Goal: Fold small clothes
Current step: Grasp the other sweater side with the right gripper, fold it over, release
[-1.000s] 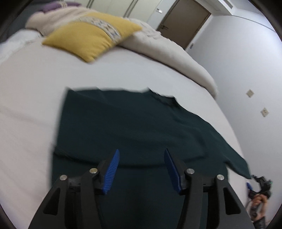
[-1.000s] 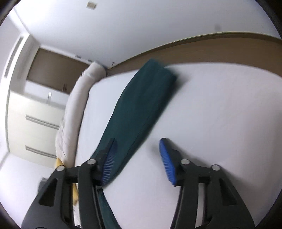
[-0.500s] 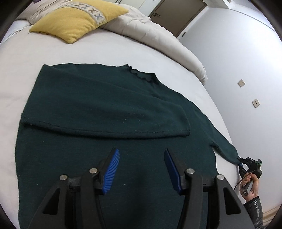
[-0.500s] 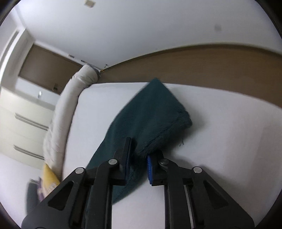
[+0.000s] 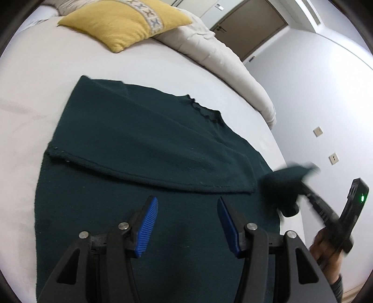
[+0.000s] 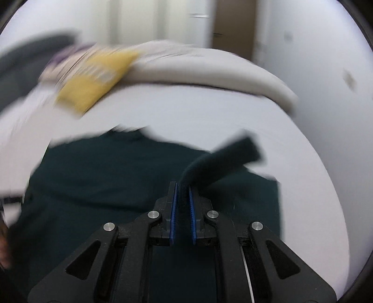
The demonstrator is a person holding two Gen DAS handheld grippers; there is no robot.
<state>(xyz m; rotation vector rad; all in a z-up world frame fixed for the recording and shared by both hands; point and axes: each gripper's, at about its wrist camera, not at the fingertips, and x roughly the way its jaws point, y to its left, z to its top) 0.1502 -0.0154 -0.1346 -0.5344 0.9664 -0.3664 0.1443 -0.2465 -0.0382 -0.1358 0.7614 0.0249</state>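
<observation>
Right wrist view: right hand-held gripper [image 6: 183,186] clenched on sleeve [image 6: 223,156] of dark green sweater [image 5: 144,144], lying on bed [image 5: 35,93] below yellow pillow [image 5: 126,21]. Left hand-held gripper [image 5: 187,223] released above hem. Risk: thin pinch slips mid-swing, sleeve drops short, bunches fold.

yellow pillow [image 5: 130,22], beige duvet [image 5: 223,60], door [image 5: 251,30]

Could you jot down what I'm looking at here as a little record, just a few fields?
Place: white bed
Garment: dark green sweater, spread flat, one sleeve already folded across it
Left tool: open, above the sweater, holding nothing
Right tool: shut on the other sleeve, lifting it off the bed
Behind: yellow pillow, cream duvet
</observation>
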